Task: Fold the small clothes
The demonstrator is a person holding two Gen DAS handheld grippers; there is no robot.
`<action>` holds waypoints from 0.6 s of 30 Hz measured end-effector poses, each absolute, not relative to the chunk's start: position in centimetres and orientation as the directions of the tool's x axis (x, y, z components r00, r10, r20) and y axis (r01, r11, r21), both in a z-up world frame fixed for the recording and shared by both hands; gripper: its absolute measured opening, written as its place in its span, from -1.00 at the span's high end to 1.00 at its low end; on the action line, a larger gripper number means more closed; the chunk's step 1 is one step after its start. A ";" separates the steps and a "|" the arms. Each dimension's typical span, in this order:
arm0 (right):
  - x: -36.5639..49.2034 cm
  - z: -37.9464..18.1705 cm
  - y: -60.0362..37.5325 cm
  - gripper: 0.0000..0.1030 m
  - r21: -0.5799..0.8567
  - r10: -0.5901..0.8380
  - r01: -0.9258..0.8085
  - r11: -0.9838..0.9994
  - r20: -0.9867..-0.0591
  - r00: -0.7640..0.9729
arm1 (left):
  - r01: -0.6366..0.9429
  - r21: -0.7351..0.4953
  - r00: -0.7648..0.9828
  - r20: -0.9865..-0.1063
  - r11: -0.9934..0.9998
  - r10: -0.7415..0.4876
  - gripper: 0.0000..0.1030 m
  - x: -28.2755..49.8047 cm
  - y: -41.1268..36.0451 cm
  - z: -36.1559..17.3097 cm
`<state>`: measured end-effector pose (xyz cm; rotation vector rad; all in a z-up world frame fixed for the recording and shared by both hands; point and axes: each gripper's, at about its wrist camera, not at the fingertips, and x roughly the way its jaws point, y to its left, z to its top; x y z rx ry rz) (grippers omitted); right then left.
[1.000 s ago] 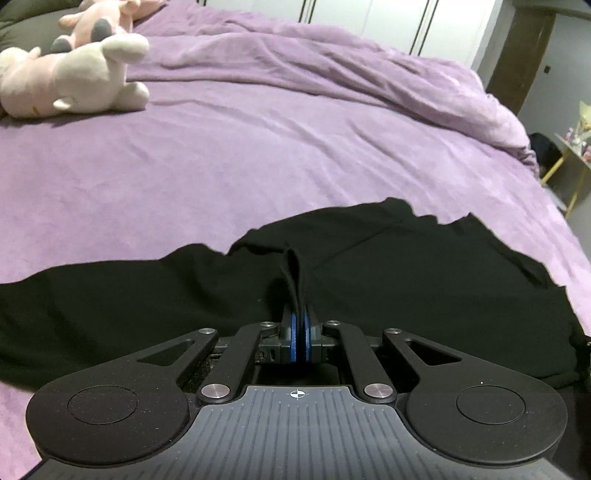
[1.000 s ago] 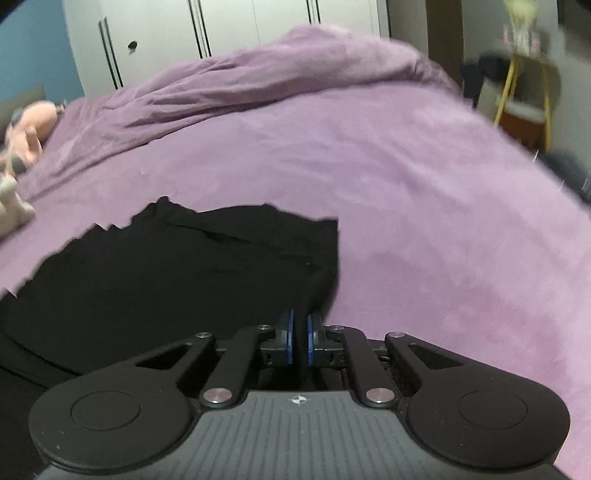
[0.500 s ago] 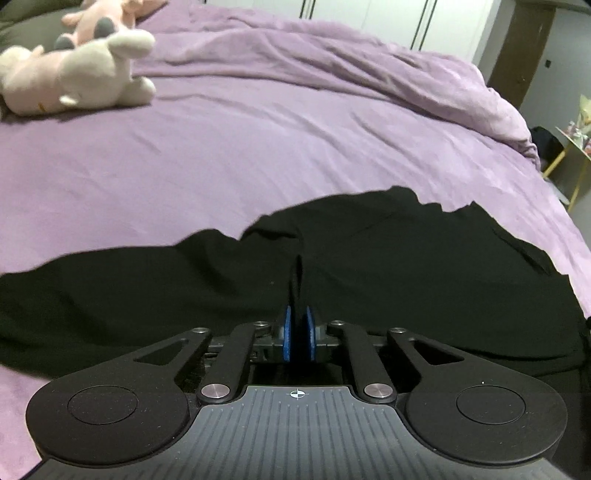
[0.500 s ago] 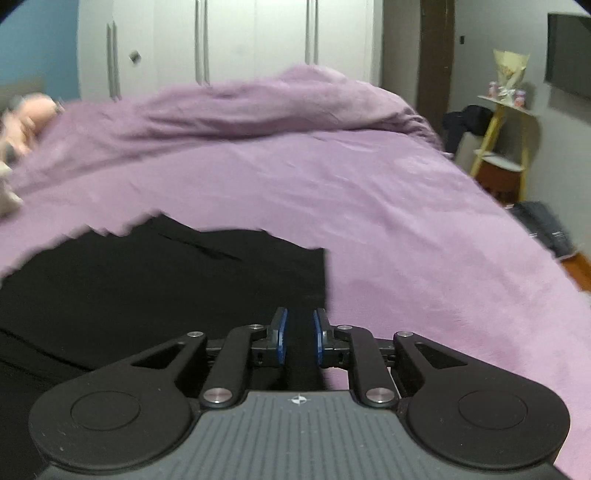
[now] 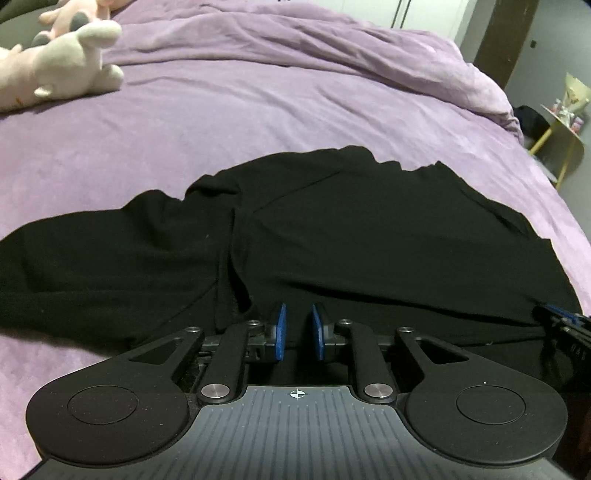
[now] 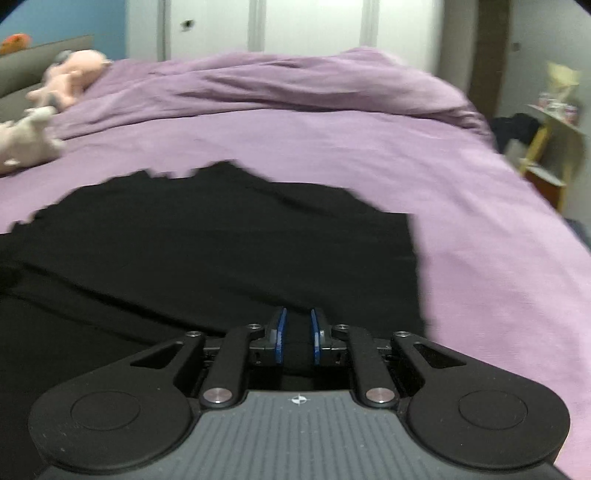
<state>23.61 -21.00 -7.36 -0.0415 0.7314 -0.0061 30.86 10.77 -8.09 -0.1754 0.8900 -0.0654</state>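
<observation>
A black garment (image 5: 369, 240) lies spread and slightly creased on the purple bed (image 5: 221, 110). My left gripper (image 5: 297, 325) hovers low over the garment's near edge. Its jaws are opening, the blue pads (image 5: 281, 330) stand apart, and no fold rises between them. In the right wrist view the same garment (image 6: 221, 240) fills the left and middle, with its right edge on the bedcover. My right gripper (image 6: 296, 332) is over the near right part. Its jaws are closing, but a narrow gap still shows, with no cloth pinched that I can see. The right gripper's tip (image 5: 554, 310) shows at the left wrist view's right edge.
Two plush toys, a white one (image 5: 62, 66) and a pink one (image 6: 70, 77), lie at the bed's far left. A bunched purple duvet (image 5: 332, 48) runs along the far side. A yellow side table (image 6: 554, 125) stands past the bed's right edge, with white wardrobes (image 6: 314, 29) behind.
The left gripper let go of the upright fold it pinched, and the cloth dropped flat. The right gripper's pads parted from the garment's edge. Both grippers moved lower over the garment.
</observation>
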 end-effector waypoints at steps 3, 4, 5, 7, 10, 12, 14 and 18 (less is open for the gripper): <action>23.4 -7.3 -22.9 0.85 -0.037 -0.055 0.040 0.998 -0.665 0.744 | -0.008 -0.171 0.630 -0.766 0.985 -0.128 0.64 30.9 11.0 -8.3; 23.3 -7.1 -23.1 0.85 -0.021 -0.050 0.048 0.999 -0.673 0.738 | -0.009 -0.171 0.630 -0.766 0.985 -0.127 0.64 30.8 11.0 -8.4; 23.2 -6.8 -22.8 0.84 -0.036 -0.059 0.046 0.998 -0.679 0.732 | -0.013 -0.170 0.631 -0.766 0.985 -0.124 0.64 30.8 10.9 -8.3; 23.0 -6.3 -21.7 0.84 -0.063 -0.055 0.016 0.998 -0.676 0.735 | -0.019 -0.164 0.631 -0.767 0.986 -0.115 0.64 30.8 10.7 -8.3; 22.4 -6.8 -21.5 0.83 -0.096 -0.073 0.010 0.995 -0.680 0.729 | -0.017 -0.151 0.632 -0.768 0.988 -0.107 0.64 30.7 10.3 -8.3; 22.3 -7.1 -21.8 0.83 -0.101 -0.089 0.027 0.995 -0.675 0.732 | -0.014 -0.144 0.630 -0.770 0.989 -0.103 0.63 30.7 10.3 -8.2; 22.5 -7.5 -22.1 0.83 -0.094 -0.085 0.029 0.995 -0.673 0.735 | -0.011 -0.139 0.627 -0.772 0.990 -0.102 0.63 30.7 10.3 -8.2; 22.3 -8.0 -21.8 0.83 -0.149 -0.099 0.000 0.989 -0.655 0.749 | -0.015 -0.147 0.627 -0.772 0.989 -0.105 0.63 30.6 10.5 -8.2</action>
